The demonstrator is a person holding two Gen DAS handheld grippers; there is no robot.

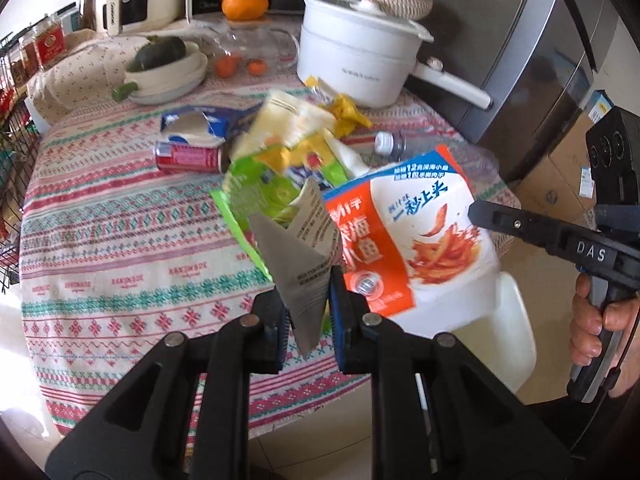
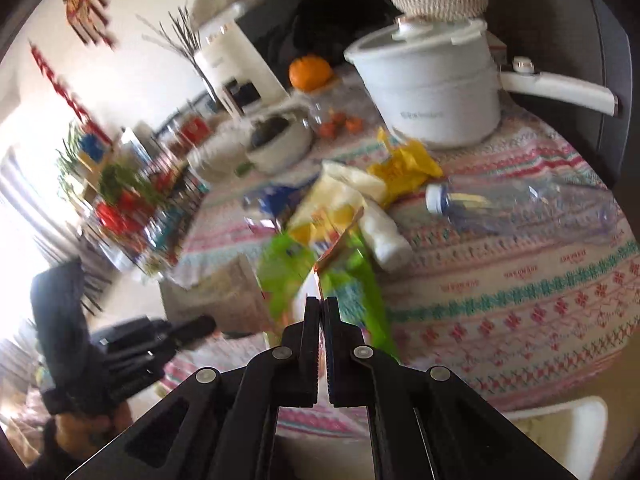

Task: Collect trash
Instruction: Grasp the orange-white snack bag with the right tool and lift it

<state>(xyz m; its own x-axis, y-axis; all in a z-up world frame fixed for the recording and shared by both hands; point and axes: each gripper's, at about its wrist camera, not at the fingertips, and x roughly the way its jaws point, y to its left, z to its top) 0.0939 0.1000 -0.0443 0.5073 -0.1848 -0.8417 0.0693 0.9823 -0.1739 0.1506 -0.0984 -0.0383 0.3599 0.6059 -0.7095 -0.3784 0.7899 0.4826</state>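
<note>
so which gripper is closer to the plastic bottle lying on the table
Right. The right gripper holds the orange snack bag just in front of the plastic bottle. The left gripper, clamped on a paper carton, sits further back towards the table edge.

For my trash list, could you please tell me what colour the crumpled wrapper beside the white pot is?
Yellow; the crumpled wrapper shows best in the right wrist view.
</note>
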